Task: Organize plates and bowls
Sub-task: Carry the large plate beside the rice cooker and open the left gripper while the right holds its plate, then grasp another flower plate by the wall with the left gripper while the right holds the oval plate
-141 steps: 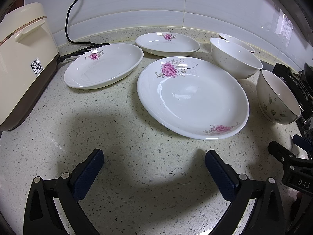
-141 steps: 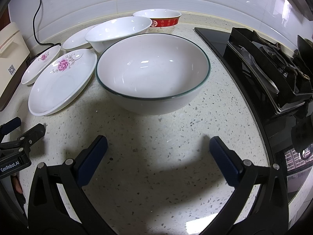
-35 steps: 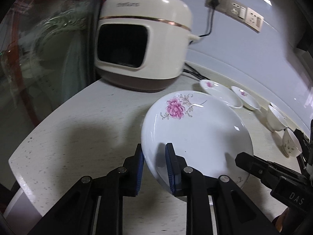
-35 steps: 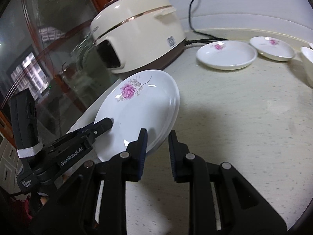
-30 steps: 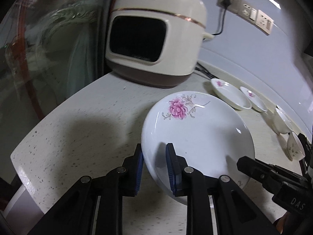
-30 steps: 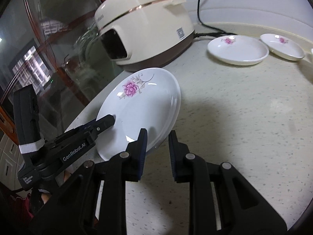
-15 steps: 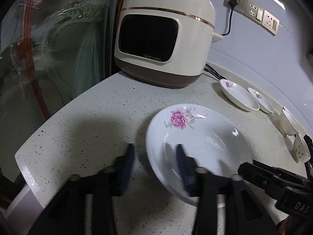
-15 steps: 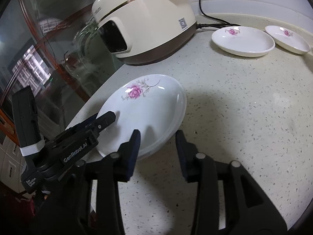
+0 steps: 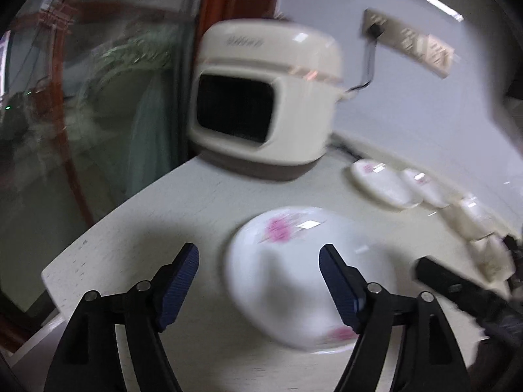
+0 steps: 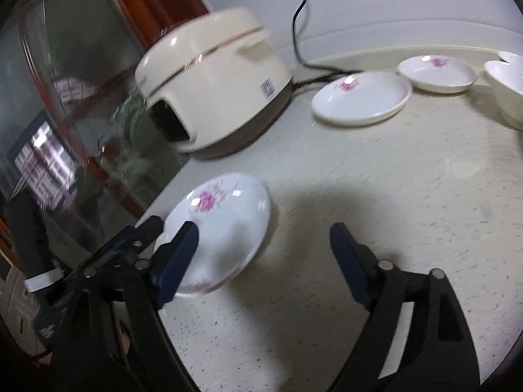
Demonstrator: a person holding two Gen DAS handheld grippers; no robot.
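left wrist view, blurred: large floral plate (image 9: 294, 274) lies apparently flat on counter (image 9: 137, 245); left gripper (image 9: 260, 276) and right gripper (image 10: 264, 248) just opened wide, pinching nothing.

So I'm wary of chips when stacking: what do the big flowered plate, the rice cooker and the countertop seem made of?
Big flowered plate: likely glazed porcelain or similar ceramic; glossy white with bright highlights and printed pink flowers.
Rice cooker: apparently smooth cream plastic shell with a gold trim line and brown base.
Countertop: looks like speckled engineered stone or quartz, pale with dark flecks; hard to confirm.
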